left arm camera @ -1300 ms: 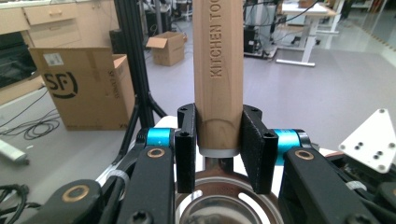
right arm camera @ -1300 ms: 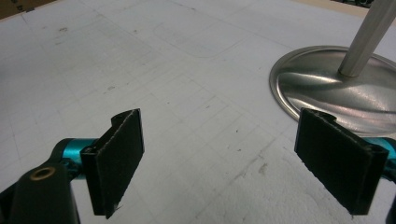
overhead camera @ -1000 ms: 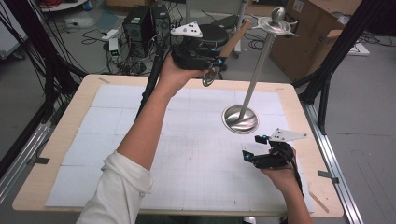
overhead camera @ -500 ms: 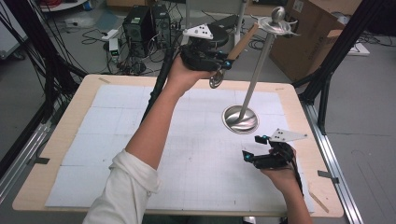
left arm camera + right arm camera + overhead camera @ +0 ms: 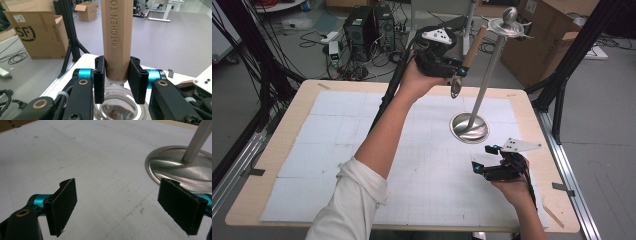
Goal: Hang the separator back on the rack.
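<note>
Wooden-handled utensil (image 5: 117,37) between left gripper (image 5: 117,83) jaws

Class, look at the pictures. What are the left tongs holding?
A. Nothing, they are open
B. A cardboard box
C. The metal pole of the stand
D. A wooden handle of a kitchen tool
D: in the left gripper view the left tongs have both jaws pressed against a wooden handle stamped with the word KITCHEN.

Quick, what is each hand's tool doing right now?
Left tool: closed on a wooden-handled utensil.
Right tool: open, holding nothing.
</note>
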Demonstrator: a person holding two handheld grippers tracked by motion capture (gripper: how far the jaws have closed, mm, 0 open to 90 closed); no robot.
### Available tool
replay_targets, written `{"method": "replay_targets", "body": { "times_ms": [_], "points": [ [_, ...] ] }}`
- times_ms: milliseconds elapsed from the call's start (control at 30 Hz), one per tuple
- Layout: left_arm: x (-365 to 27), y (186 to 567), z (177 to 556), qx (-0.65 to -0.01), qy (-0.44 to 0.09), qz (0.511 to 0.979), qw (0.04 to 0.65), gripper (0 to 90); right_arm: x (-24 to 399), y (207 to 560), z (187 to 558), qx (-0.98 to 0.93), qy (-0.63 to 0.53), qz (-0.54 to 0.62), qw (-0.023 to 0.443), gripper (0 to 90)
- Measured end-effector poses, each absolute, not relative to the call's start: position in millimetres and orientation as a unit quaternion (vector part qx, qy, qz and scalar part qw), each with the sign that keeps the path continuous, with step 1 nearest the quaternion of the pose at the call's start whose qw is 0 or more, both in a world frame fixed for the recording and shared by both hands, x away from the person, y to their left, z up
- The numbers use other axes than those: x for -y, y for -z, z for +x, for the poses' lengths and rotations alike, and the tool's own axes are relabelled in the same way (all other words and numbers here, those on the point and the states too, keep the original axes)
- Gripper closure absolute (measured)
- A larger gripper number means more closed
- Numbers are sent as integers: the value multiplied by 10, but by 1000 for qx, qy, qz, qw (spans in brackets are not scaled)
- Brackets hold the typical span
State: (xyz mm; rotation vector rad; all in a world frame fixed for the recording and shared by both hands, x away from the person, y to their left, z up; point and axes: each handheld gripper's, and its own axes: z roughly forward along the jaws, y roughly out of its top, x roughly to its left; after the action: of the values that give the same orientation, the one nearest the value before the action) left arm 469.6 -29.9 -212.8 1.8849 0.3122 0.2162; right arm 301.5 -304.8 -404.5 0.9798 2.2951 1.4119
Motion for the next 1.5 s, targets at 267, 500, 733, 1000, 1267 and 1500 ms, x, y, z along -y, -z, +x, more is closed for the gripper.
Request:
{"method": "replay_targets", "body": {
  "times_ms": [267, 500, 733, 1000, 1267, 1500],
  "points": [
    [316, 2148, 4719, -145, -82, 807, 566, 651, 3045, 4045, 3012, -793, -489, 336, 137, 146],
    [193, 2117, 4714, -168, -58, 807, 564, 536, 3047, 4040, 3009, -793, -490, 334, 141, 146],
    [7, 2132, 4642, -171, -61, 814, 552, 462, 3033, 4041, 3003, -795, -487, 334, 142, 146],
    [-340, 2194, 4551, -193, -69, 815, 542, 405, 3021, 4039, 2999, -798, -483, 332, 142, 147],
    [-593, 2304, 4416, -200, -73, 811, 545, 339, 2996, 4035, 2993, -799, -481, 331, 142, 147],
    [-805, 2407, 4310, -198, -76, 810, 546, 303, 2990, 4040, 2999, -800, -480, 331, 141, 147]
  ]
}}
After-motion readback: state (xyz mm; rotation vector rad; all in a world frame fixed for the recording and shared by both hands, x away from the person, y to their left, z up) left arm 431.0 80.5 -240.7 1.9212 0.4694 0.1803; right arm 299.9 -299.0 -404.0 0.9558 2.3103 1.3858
